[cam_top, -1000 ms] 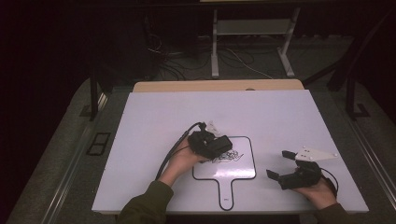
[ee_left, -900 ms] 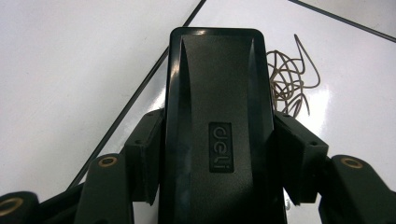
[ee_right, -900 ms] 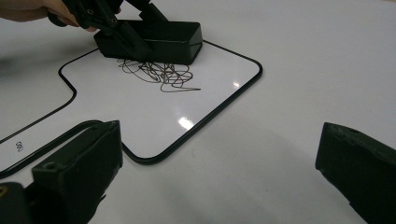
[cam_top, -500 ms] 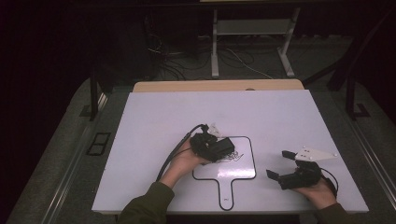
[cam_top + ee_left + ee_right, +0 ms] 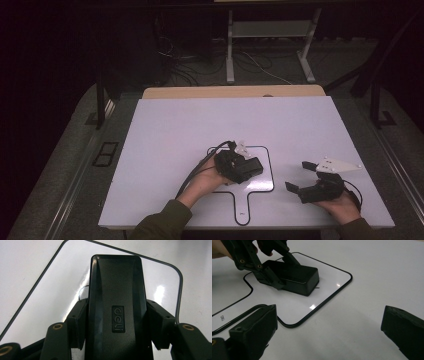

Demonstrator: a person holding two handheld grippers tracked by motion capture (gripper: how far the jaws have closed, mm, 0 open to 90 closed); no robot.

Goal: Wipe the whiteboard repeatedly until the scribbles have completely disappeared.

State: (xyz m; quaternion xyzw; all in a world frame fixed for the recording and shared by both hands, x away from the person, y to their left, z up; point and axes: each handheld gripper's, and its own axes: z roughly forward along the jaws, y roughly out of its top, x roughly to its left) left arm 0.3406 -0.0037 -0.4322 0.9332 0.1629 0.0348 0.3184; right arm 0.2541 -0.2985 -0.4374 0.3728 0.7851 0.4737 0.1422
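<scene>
Left gripper (image 5: 250, 167) fingers clamped; right gripper (image 5: 302, 176) fingers apart.

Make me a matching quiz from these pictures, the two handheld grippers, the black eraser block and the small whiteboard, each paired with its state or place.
Column one:
1. left gripper
2. right gripper
3. black rectangular plastic eraser block
4. small white paddle-shaped whiteboard with a black border

Column two:
A. lies flat on the white table
B. jaws open, nothing between them
C. clamped from both sides, resting on the board
D. jaws shut on the block

Pairs: 1-D, 2-B, 3-C, 4-A
</scene>
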